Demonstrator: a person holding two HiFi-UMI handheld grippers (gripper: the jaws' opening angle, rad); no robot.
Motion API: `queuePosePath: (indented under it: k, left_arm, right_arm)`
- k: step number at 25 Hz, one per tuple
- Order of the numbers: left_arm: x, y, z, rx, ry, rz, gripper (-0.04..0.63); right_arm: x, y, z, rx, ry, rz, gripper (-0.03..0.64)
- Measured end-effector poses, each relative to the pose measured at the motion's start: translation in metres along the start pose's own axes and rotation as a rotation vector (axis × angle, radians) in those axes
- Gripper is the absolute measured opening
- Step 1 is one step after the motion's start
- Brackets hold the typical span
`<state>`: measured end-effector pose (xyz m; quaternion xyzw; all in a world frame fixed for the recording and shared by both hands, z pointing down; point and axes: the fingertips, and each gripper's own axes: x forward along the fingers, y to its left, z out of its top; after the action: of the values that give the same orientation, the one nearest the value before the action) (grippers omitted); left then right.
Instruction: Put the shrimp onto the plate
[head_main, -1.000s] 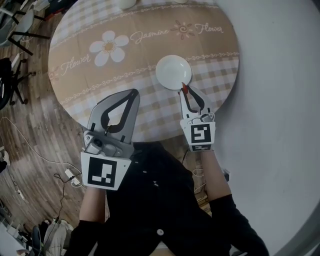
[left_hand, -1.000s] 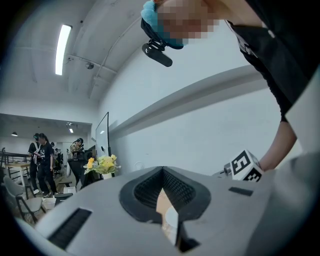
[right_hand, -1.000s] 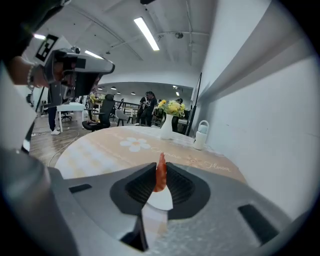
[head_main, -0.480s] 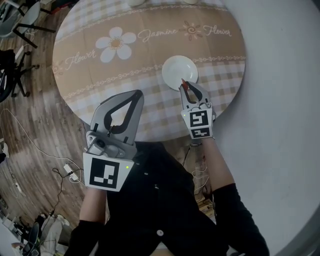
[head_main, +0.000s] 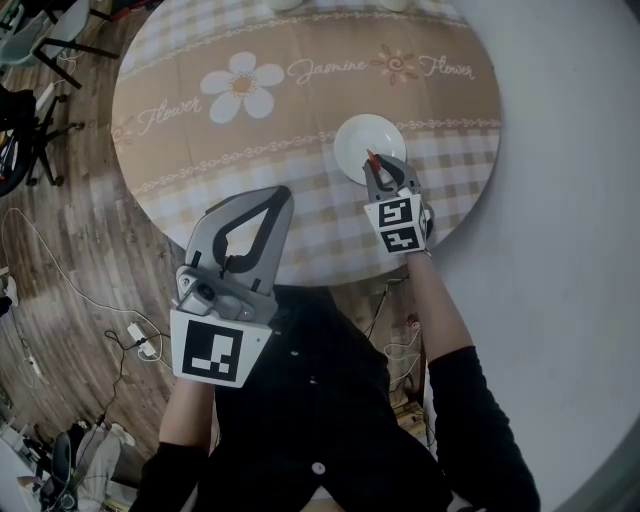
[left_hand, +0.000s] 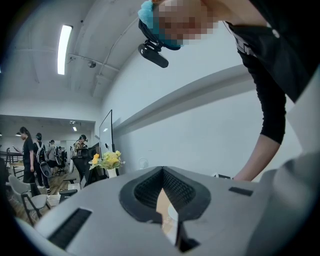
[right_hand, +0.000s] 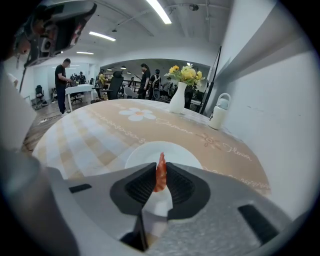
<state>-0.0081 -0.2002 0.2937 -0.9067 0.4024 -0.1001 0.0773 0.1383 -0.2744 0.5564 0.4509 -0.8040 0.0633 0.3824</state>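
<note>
Right gripper (head_main: 372, 160) has its fingers clamped on the shrimp (right_hand: 160, 174), tail up, above the near rim of the white plate (head_main: 355, 138), so letting go should land it inside, while the left gripper (head_main: 281, 193) waits by the tabletop (head_main: 250, 175) edge, fingers together, empty.

Right gripper (head_main: 375, 168) tight on shrimp (right_hand: 161, 173); left gripper (head_main: 281, 197) closed, empty.

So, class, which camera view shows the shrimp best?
The right gripper view: the shrimp shows large, pinched between the jaws, before the plate. The head view shows only a small red tip; the left gripper view shows none.
</note>
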Motion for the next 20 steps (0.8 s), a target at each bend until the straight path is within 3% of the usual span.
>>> queuePosePath:
  k: [12, 20]
  left_arm:
    - [-0.005, 0.002, -0.005, 0.01, 0.008, 0.004, 0.002]
    - [-0.007, 0.004, -0.004, 0.005, 0.008, 0.014, 0.002]
  right_arm:
    - [0.022, 0.002, -0.006, -0.008, 0.068, 0.046, 0.046]
    - [0.029, -0.001, -0.004, 0.045, 0.076, 0.074, 0.048]
